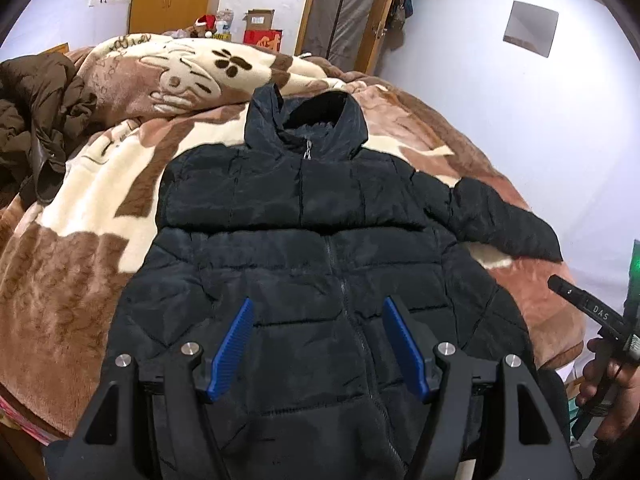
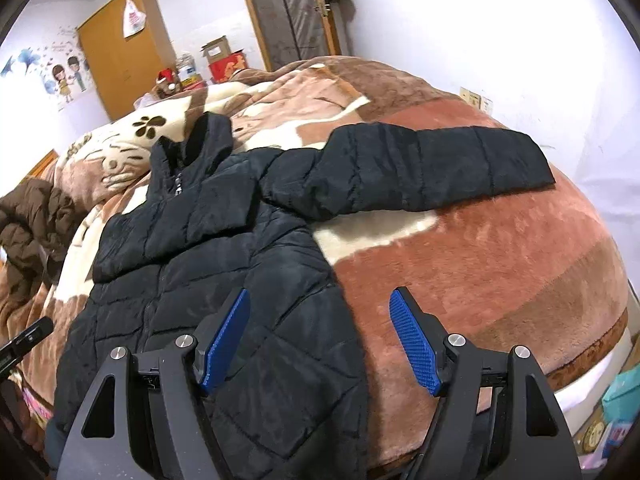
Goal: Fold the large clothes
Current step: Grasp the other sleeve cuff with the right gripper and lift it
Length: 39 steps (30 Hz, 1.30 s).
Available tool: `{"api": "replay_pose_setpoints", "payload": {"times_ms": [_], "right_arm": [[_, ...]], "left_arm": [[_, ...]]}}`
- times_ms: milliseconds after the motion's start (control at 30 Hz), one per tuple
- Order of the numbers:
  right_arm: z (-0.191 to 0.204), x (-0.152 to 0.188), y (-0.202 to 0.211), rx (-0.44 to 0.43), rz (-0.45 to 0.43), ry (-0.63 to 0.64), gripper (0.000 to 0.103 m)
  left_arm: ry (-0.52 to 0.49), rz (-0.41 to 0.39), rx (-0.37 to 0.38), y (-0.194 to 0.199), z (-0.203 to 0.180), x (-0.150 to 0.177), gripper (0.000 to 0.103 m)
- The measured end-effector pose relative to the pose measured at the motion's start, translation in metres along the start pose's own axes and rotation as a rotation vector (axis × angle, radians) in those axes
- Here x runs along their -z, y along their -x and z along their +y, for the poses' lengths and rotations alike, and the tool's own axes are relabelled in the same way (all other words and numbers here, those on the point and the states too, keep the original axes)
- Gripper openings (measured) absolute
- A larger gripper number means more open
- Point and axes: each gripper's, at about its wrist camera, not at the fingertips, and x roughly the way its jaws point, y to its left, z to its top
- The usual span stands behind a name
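Note:
A black hooded puffer jacket (image 1: 304, 240) lies front up on the bed, zipped, hood at the far end. Its left sleeve is folded across the chest; its right sleeve (image 2: 432, 168) stretches out flat to the right. My left gripper (image 1: 318, 312) is open and empty, hovering above the jacket's lower front. My right gripper (image 2: 320, 304) is open and empty, above the jacket's lower right edge (image 2: 344, 320). The right gripper's body also shows at the right edge of the left wrist view (image 1: 588, 304).
A brown and cream plush blanket (image 2: 480, 264) covers the bed. A brown jacket (image 1: 32, 120) is heaped at the far left. A wooden wardrobe (image 2: 120, 48), boxes (image 1: 260, 28) and a door (image 2: 288, 8) stand behind. The white wall (image 1: 520, 140) runs along the right side.

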Motion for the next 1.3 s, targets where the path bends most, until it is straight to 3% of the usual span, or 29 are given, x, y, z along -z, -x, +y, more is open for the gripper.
{"api": "replay_pose_setpoints", "payload": {"times_ms": [433, 767, 1133, 1167, 1267, 1300], "right_arm": [[-0.080, -0.041, -0.062, 0.091, 0.027, -0.164, 0.072], [-0.156, -0.071, -0.133, 0.145, 0.068, -0.354, 0.072], [-0.200, -0.089, -0.149, 0.123, -0.039, -0.542, 0.072], [-0.201, -0.091, -0.148, 0.130, -0.048, -0.548, 0.071], [-0.201, -0.101, -0.146, 0.170, -0.041, -0.533, 0.041], [-0.199, -0.105, -0.141, 0.155, -0.046, -0.521, 0.022]], "left_arm": [[0.016, -0.013, -0.041, -0.039, 0.009, -0.038, 0.069], [0.038, 0.034, -0.073, -0.091, 0.016, -0.053, 0.069], [0.055, 0.102, -0.101, -0.126, 0.026, -0.045, 0.069], [0.055, 0.103, -0.101, -0.127, 0.027, -0.045, 0.069], [0.061, 0.105, -0.102, -0.126, 0.030, -0.046, 0.069], [0.063, 0.103, -0.102, -0.125, 0.031, -0.046, 0.069]]}}
